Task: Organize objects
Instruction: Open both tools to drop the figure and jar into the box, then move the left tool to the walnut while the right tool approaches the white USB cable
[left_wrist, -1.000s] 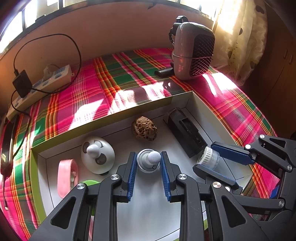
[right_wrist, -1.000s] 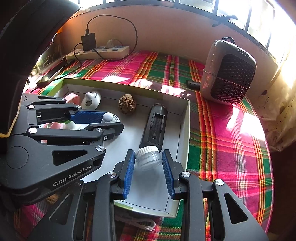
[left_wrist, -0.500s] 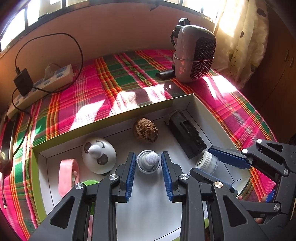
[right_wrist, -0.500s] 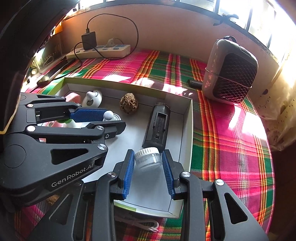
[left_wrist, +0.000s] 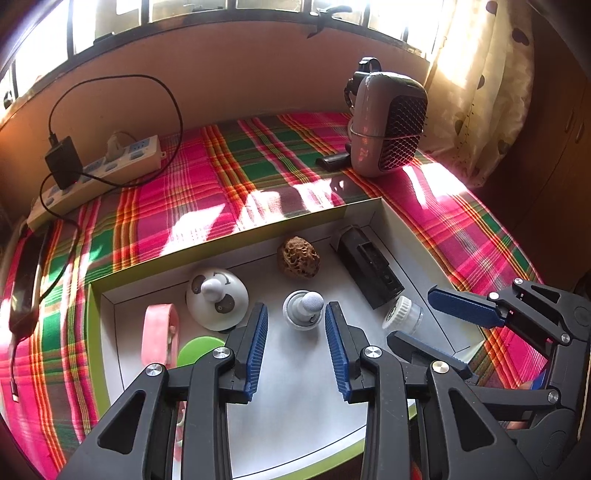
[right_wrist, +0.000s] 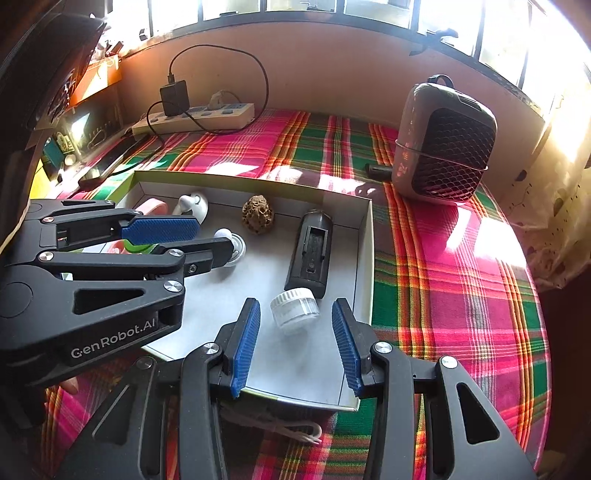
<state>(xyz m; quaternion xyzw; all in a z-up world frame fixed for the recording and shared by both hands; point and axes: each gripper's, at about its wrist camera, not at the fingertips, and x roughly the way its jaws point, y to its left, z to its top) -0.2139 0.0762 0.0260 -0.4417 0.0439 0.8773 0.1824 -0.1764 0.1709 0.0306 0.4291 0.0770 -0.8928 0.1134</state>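
A white box (left_wrist: 369, 212) (right_wrist: 364, 258) with a green rim lies on the plaid cloth. A small grey-white knob object (left_wrist: 304, 309) (right_wrist: 231, 245) stands in it between the fingers of my left gripper (left_wrist: 295, 338), which is open and clear of it. A clear jar with a white cap (right_wrist: 294, 309) (left_wrist: 404, 315) lies on its side between the fingers of my right gripper (right_wrist: 295, 341), which is open too. Also in the box are a brown walnut-like shell (left_wrist: 298, 256), a black block (left_wrist: 371, 266), a white dome toy (left_wrist: 216, 298) and pink tape (left_wrist: 158, 338).
A grey heater (left_wrist: 386, 123) (right_wrist: 443, 144) stands on the cloth behind the box. A power strip with a black charger (left_wrist: 96, 164) and cable lies at the back left. A phone (left_wrist: 24, 273) lies at the far left. A white cord (right_wrist: 280, 428) lies under the box's near edge.
Both grippers have opened: the left let go of the knob object, the right let go of the jar. Both objects now rest in the box.
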